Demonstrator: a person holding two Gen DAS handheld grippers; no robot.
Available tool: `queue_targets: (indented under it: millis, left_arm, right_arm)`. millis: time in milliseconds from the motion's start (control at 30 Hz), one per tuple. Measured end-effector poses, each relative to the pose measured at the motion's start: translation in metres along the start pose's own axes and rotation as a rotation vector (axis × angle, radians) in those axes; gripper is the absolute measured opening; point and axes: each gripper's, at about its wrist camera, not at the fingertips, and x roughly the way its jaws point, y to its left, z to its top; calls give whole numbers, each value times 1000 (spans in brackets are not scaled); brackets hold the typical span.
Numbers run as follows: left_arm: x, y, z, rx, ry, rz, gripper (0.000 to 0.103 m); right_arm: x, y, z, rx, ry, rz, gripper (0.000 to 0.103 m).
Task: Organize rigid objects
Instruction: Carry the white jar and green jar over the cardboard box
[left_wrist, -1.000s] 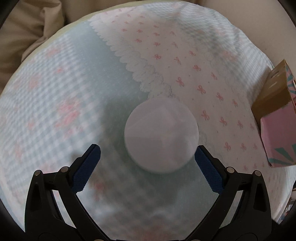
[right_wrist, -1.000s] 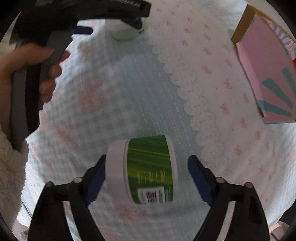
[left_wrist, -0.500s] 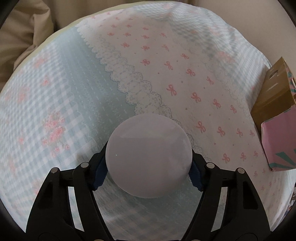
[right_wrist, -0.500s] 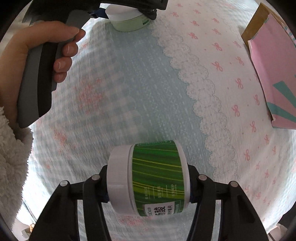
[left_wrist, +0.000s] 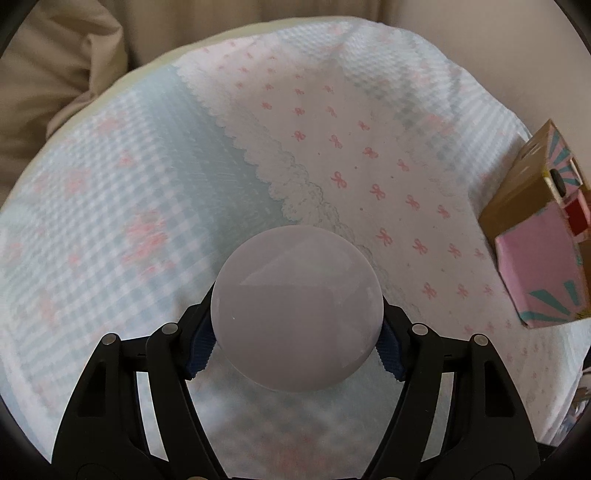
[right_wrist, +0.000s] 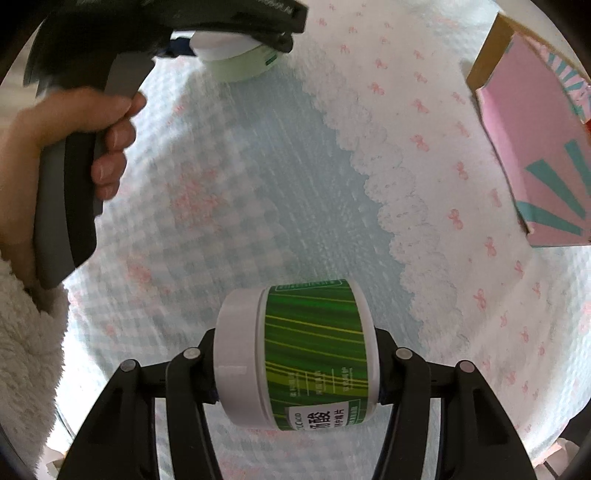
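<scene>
My left gripper is shut on a round jar with a white lid, held upright above the cloth; only the lid shows in the left wrist view. In the right wrist view the same jar shows pale green under its white lid, at the top left in the left gripper. My right gripper is shut on a jar with a green striped label and a white lid, lying on its side between the pads, lifted above the cloth.
A pink and teal cardboard box stands at the right edge of the cloth-covered table; it also shows in the right wrist view. The person's hand holds the left gripper's handle. Beige fabric lies beyond the table.
Both grippers closed on their jars, having been open around them a second ago. Both jars have since been lifted off the cloth.
</scene>
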Motion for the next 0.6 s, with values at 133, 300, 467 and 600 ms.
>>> queue_targets:
  millis: [133,300,467,600]
  left_arm:
    - [-41,-1,-7,-17,-22,14,69]
    - [-107,-10,-17,-31,-58,30,69]
    - [-179,-30,-26,-54,-91,19,69]
    - [-225,-57,-30,-49,-114,-8,69]
  right_arm:
    - [-25,-4,-1,-13,-37,-3,53]
    - [-76,-8,-9,-45,-100,-7,53]
    - [-140,-20,-23,-76,-147,23,53]
    - [-190,-37,-28,-78,-162,53,53]
